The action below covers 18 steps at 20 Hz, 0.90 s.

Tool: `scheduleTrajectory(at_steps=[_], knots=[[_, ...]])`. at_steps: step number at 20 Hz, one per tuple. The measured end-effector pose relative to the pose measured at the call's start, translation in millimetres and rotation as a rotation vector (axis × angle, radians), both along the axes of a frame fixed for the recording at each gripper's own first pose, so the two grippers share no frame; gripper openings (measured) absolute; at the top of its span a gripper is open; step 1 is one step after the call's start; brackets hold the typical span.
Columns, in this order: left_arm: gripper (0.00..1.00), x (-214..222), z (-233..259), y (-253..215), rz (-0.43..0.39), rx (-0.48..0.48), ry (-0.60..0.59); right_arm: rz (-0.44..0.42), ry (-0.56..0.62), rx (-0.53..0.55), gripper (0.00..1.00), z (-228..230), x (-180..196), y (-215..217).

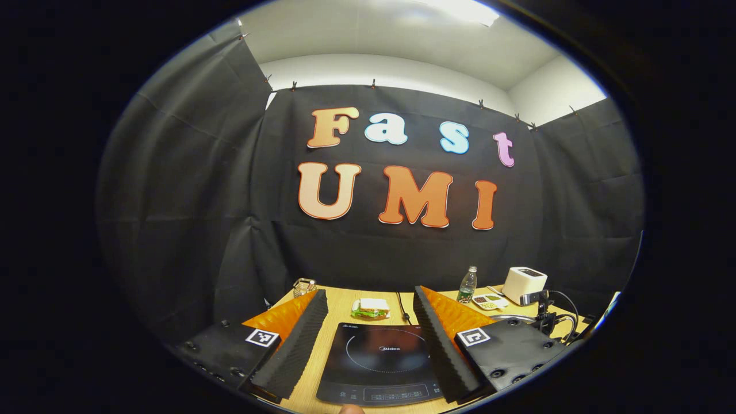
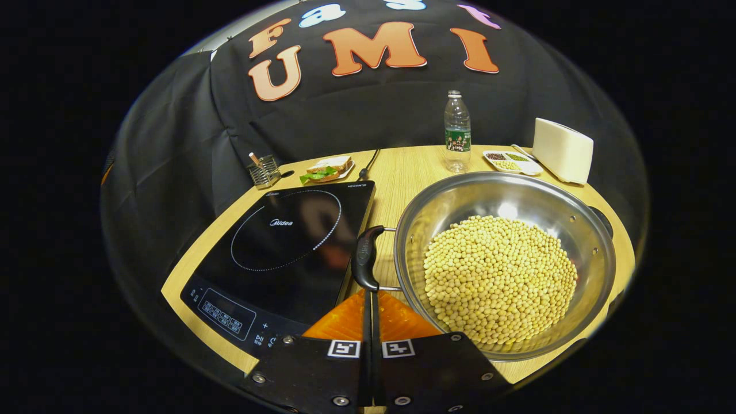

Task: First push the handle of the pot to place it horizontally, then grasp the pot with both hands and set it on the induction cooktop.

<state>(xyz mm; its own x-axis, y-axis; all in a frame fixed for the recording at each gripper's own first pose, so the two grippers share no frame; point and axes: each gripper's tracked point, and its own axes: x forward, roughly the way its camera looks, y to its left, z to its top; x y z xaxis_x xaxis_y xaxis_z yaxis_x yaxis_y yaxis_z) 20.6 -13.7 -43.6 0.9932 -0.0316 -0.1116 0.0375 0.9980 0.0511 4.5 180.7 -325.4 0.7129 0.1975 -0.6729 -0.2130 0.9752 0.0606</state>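
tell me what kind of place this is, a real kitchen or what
Likely a staged recording booth, not a real kitchen: black cloth walls a wooden table holding an induction cooktop, a pot of beans and a toaster.

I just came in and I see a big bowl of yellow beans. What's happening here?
A person is working with two hand-held grippers at a wooden table. The right gripper has its fingers closed together, right by the near handle of a metal pot full of beans. The left gripper hangs open over the cooktop. The pot sits beside the cooktop, not on it yet.
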Motion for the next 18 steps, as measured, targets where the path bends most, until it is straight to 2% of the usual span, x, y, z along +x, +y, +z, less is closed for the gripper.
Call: scheduleTrajectory(at_steps=[18], knots=[[0.97, 14.7, -14.0, -4.1, -0.003, -0.011, 0.041, -0.011, -0.013, -0.020, 0.00, -1.2, 24.1, 10.8]])
